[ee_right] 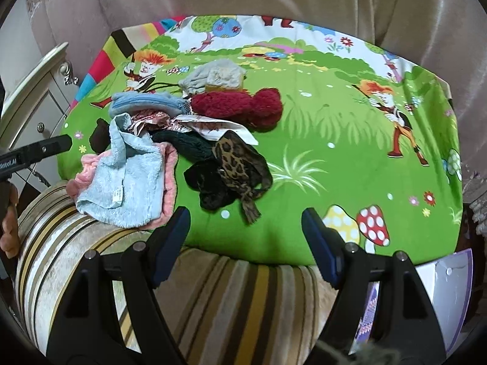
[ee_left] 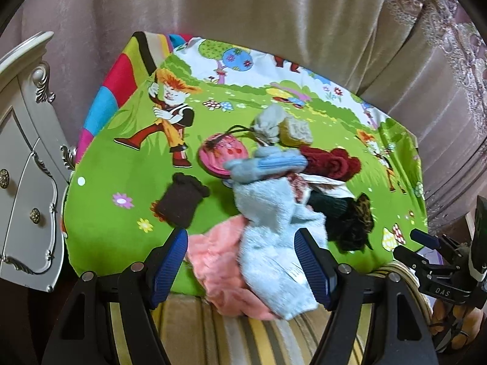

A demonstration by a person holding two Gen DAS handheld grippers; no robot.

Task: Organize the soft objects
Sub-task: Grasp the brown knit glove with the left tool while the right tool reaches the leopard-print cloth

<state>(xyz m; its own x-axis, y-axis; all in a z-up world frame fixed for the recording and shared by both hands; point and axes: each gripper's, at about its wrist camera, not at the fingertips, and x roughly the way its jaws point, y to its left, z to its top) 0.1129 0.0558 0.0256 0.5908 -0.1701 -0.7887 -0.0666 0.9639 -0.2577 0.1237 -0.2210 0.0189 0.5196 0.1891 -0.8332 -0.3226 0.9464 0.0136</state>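
Green cloth, both tongs agape, empty

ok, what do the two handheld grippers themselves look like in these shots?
Both match: the left gripper and the right gripper have black plastic bodies with triangular cut-outs, silver pivot bolts, and ribbed dark-blue finger pads. The left wrist view shows white "DAS" lettering on the right unit; the right wrist view shows partial "Robot.AI" lettering on the left.

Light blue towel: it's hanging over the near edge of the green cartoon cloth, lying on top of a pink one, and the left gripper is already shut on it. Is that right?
Not quite. The left gripper is open, not shut: the left wrist view shows its pads apart, the light blue towel lying below them. The towel does hang over the near edge of the green cartoon cloth, on the pink one.
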